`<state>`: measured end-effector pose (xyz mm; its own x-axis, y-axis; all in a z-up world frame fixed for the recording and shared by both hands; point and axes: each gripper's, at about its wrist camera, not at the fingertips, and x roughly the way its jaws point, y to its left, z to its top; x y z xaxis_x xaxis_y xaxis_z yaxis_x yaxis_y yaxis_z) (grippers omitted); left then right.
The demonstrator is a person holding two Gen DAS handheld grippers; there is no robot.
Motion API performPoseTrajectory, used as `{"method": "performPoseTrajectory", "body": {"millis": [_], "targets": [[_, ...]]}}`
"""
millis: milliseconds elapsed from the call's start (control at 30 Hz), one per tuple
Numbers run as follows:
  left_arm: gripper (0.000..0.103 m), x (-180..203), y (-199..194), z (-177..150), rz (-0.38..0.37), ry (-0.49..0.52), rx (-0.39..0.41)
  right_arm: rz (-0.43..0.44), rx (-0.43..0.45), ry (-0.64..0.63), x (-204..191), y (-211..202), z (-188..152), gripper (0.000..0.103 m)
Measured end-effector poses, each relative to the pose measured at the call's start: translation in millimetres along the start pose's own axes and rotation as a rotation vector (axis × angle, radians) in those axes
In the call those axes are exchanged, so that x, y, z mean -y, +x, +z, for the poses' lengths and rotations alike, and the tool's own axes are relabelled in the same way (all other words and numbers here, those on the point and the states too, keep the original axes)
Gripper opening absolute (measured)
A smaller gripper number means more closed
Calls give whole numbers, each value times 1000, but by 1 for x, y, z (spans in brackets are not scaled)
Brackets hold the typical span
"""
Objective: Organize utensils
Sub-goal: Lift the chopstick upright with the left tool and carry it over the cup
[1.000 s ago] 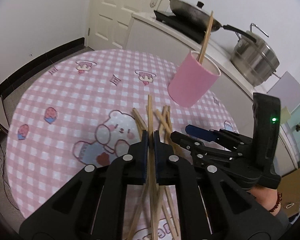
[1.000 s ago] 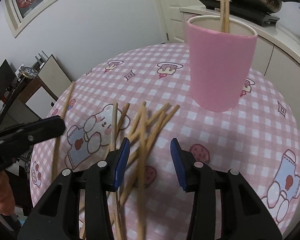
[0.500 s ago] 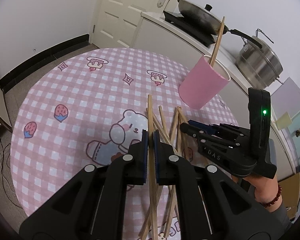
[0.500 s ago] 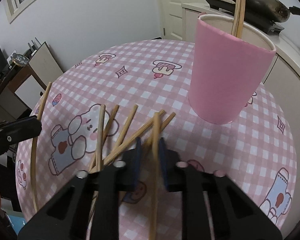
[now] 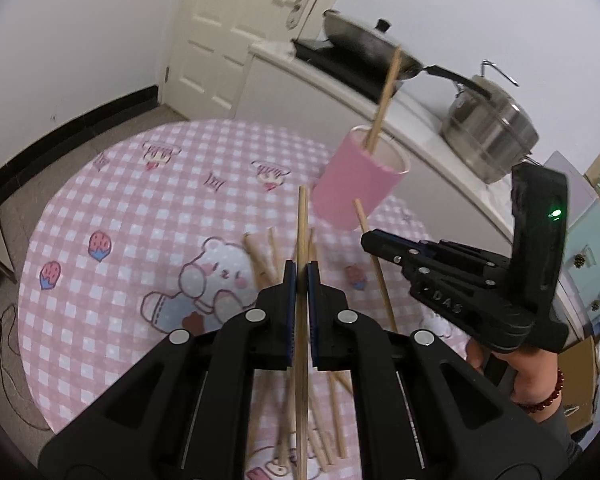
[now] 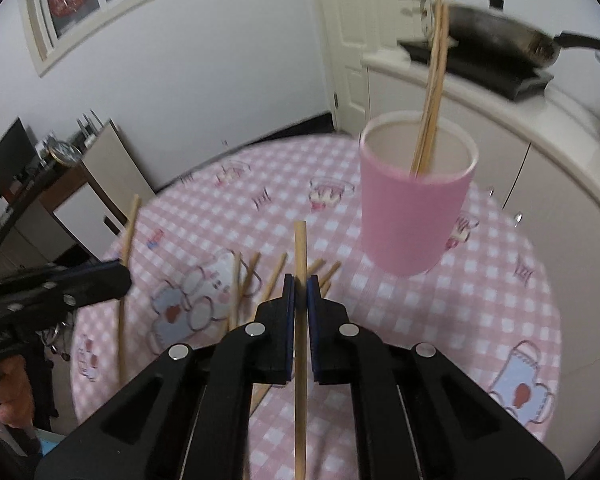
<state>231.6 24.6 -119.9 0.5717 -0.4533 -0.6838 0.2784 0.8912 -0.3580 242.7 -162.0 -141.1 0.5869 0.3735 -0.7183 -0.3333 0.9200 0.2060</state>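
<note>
Two grippers: left gripper and right gripper each clamp one chopstick.
Cup: holds chopsticks.
Bench: loose chopsticks scattered.

Wooden chopsticks scattered loose, crossing on checkered surface; several upright in pink cup; one clamped, another clamped.

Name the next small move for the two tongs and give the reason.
Probably carry the right tongs to the pink cup and drop their chopstick in: both tongs are shut on one chopstick each, the cup already holds some, more lie on the table.
</note>
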Motion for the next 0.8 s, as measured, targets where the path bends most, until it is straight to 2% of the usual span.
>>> {"method": "performPoseTrajectory", "body": {"millis": [233,467,800], "targets": [[6,40,-32,11,-34,55,80,20,128,-19,0,-65,13,5],[6,85,-62,29,-56,124,185,11,226,-54,1,-112,25,4],[6,125,-81,70,-3,186,348,-72,349,-107,2,-147,50,4]]}}
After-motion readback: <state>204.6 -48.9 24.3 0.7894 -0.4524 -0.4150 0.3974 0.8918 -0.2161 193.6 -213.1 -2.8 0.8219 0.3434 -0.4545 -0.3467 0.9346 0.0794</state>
